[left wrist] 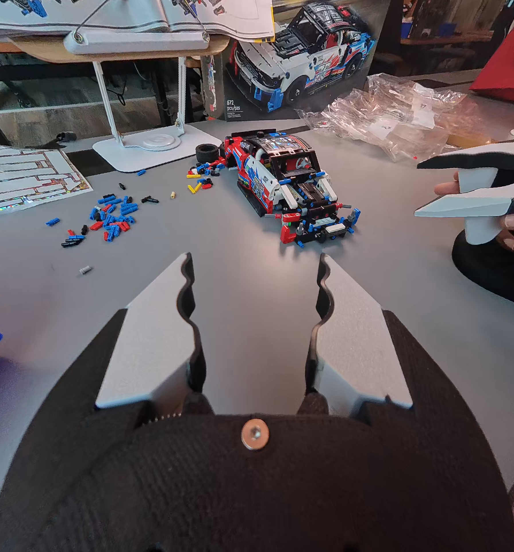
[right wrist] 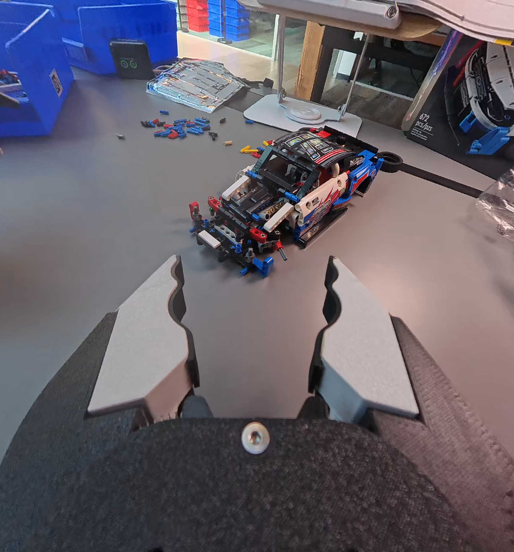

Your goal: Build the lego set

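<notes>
While both tools hovered above the grey desk (left wrist: 249, 343), the half-built lego car (left wrist: 282, 182) stood ahead of them, well apart from either. The left tool (left wrist: 254, 257) gaped wide and held nothing; the right tool (right wrist: 254, 258) was likewise spread and empty, the car's unfinished nose pointing toward it. Loose pins (left wrist: 112, 215) lay scattered to the car's left, near a sticker sheet (left wrist: 25, 176). A black tyre (left wrist: 206, 152) sat just behind the car, possibly touching it. Crumpled clear bags (left wrist: 393, 119) lay to the right, the set's box (left wrist: 291, 65) stood behind, beside a white stand (left wrist: 148, 149) carrying the manual. Nothing lay between tools and car.
</notes>
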Tool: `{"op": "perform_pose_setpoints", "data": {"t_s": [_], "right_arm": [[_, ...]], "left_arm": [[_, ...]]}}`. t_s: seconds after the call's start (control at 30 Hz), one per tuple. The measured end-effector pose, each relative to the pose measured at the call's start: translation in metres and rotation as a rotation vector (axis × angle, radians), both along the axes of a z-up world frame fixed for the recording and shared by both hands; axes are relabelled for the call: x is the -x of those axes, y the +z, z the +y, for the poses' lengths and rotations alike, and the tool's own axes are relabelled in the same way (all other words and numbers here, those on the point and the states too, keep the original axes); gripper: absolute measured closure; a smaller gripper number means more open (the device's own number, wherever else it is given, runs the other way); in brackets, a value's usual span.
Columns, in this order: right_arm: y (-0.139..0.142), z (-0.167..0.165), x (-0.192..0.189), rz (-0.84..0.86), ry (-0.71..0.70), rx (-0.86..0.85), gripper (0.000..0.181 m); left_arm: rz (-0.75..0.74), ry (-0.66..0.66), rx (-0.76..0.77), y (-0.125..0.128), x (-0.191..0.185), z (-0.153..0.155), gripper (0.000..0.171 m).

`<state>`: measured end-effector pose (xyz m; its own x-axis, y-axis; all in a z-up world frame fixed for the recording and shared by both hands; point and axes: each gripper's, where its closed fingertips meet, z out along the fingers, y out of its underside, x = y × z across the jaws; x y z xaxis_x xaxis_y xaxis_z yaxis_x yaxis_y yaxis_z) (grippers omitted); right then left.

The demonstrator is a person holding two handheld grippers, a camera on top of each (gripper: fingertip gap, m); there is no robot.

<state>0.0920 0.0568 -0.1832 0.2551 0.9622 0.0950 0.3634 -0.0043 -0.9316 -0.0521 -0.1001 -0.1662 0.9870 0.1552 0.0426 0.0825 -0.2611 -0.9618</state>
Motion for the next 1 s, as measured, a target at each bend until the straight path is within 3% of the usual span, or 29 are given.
{"op": "perform_pose_setpoints", "data": {"t_s": [0.4, 0.53, 0.6, 0.7, 0.77, 0.9, 1.0], "right_arm": [[0.003, -0.016, -0.005, 0.023, 0.002, -0.009, 0.089], [0.004, -0.019, -0.002, 0.034, 0.013, -0.002, 0.092], [0.008, -0.026, 0.0, 0.049, 0.039, -0.014, 0.105], [0.038, -0.065, 0.01, 0.165, 0.187, -0.026, 0.157], [0.066, -0.1, 0.02, 0.258, 0.293, -0.035, 0.178], [0.1, -0.176, 0.042, 0.316, 0.512, -0.003, 0.181], [0.1, -0.217, 0.06, 0.265, 0.602, 0.009, 0.181]], "left_arm": [[0.036, 0.029, -0.019, -0.008, -0.009, -0.002, 0.085], [0.015, 0.028, -0.032, -0.008, -0.012, 0.007, 0.1], [-0.002, 0.022, -0.025, -0.01, -0.014, 0.016, 0.111], [0.059, 0.033, 0.055, -0.018, -0.01, 0.035, 0.15], [0.139, 0.067, 0.107, -0.021, -0.003, 0.052, 0.171], [0.311, 0.151, 0.206, -0.03, 0.017, 0.079, 0.171], [0.39, 0.208, 0.247, -0.033, 0.031, 0.089, 0.171]]}}
